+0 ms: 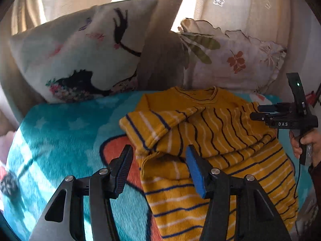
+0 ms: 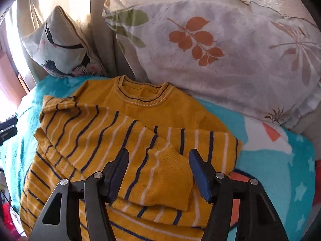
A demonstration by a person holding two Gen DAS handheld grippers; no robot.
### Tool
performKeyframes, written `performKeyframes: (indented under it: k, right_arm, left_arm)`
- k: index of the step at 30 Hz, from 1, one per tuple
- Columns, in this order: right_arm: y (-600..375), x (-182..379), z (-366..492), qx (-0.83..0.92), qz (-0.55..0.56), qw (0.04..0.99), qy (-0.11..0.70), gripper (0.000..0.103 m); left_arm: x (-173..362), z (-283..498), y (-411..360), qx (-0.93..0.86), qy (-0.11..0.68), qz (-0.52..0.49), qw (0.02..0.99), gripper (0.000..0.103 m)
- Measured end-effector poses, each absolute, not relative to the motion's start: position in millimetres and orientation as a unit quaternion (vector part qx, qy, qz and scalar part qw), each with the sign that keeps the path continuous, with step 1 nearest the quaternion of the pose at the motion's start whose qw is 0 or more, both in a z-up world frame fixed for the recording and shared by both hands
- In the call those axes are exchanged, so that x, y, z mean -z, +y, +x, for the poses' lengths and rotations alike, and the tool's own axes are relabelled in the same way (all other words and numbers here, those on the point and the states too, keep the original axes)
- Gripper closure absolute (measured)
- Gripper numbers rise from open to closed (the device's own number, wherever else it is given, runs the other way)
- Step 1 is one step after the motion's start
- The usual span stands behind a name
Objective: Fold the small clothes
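Sweater (image 2: pixel 140 140) lies on the teal blanket (image 1: pixel 66 140), sleeves folded across, two pillows (image 2: pixel 220 50) behind it. Your left gripper (image 1: pixel 158 166) and right gripper (image 2: pixel 158 168) both gape, holding nothing.

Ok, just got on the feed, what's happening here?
A person with a gripper in each hand is folding a yellow striped sweater on a teal blanket. Both sleeves are already folded across the chest. The left gripper and right gripper are both open above the sweater, holding nothing. Two pillows lean behind it. The body is not yet folded up.
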State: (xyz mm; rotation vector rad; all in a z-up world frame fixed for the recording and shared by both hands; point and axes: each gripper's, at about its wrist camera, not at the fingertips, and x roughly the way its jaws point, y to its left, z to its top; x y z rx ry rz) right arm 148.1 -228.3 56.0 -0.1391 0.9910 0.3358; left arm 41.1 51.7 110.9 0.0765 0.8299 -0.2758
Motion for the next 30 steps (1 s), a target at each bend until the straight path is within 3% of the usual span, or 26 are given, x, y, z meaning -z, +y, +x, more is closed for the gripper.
performKeyframes:
  k: [11, 12, 13, 14, 20, 26, 30]
  right_arm:
    - [-206, -18, 189, -0.242, -0.081, 0.822, 0.51, 0.039]
    - [-205, -19, 187, -0.249, -0.079, 0.819, 0.51, 0.056]
    - [-204, -19, 187, -0.256, -0.073, 0.816, 0.513, 0.083]
    - [-205, -22, 185, -0.264, -0.061, 0.814, 0.515, 0.093]
    - [-203, -70, 169, -0.238, -0.105, 0.845, 0.468, 0.096]
    - [-197, -166, 170, -0.146, -0.163, 0.919, 0.329, 0.096]
    - [-203, -153, 143, -0.151, -0.163, 0.913, 0.343, 0.096]
  left_arm:
    - [-70, 129, -4, 0.191, 0.436, 0.192, 0.858, 0.05]
    - [-65, 131, -7, 0.191, 0.444, 0.203, 0.852, 0.052]
    - [-60, 131, -9, 0.187, 0.452, 0.215, 0.845, 0.072]
    - [-55, 131, -9, 0.177, 0.461, 0.229, 0.839, 0.096]
    - [-79, 126, 17, 0.155, 0.443, 0.157, 0.869, 0.096]
    - [-159, 116, 34, 0.135, 0.348, 0.07, 0.925, 0.096]
    - [-150, 85, 17, 0.109, 0.335, 0.123, 0.928, 0.096]
